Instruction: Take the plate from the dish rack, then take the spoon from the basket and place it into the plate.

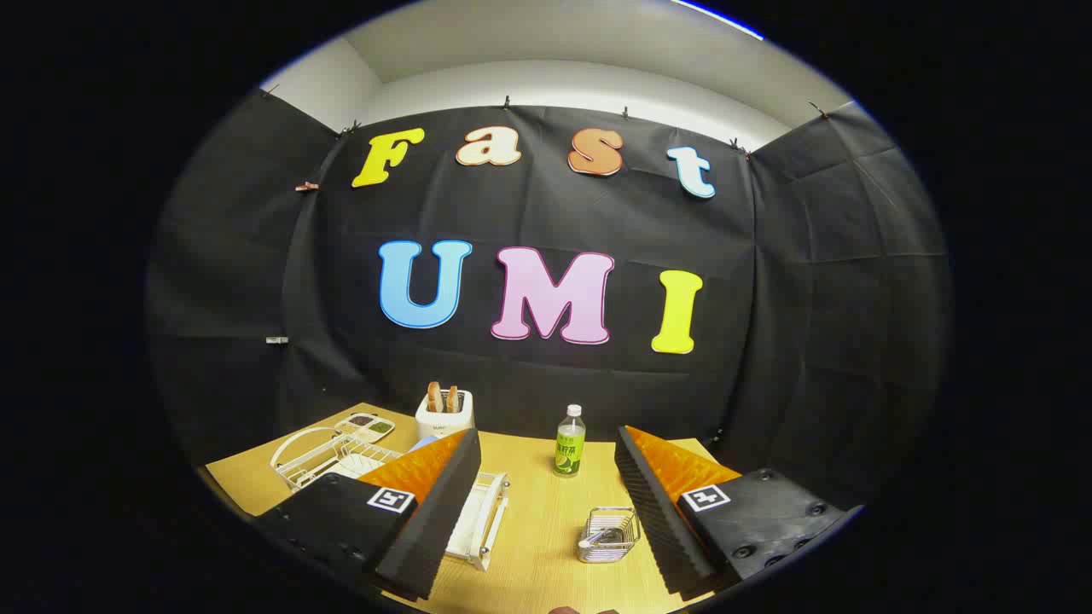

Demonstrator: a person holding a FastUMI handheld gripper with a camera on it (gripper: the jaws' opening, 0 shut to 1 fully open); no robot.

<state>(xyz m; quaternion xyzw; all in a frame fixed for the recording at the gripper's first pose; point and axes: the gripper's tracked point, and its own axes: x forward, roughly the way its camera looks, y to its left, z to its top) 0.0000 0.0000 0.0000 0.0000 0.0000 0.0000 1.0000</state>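
Because the gripper (546, 503) is held high above the light wooden desk (537, 546) and looks mostly at the booth wall, its two fingers stand wide apart and grasp nothing, which I judge to be a waiting posture before the first reach. Behind the left finger stands the white wire dish rack (320, 456), with its curved hoop upward, so that dishes can stand on edge in it; the white plate (478, 516) seems to lean at the rack's near end, partly hidden by that finger, and I cannot tell exactly how it sits. Near the right finger, on its inner side, rests the small silver wire basket (608, 535), and the metal spoon (597, 539) lies inside it with its handle toward the rim. Farther back, between the fingers, the green plastic bottle with a white cap (569, 442) stands upright, and the white toaster with two slices of bread (444, 413) stands beyond the rack, beside a small divided tray (365, 425). For the plate, the gripper would need to lower and turn to the left.
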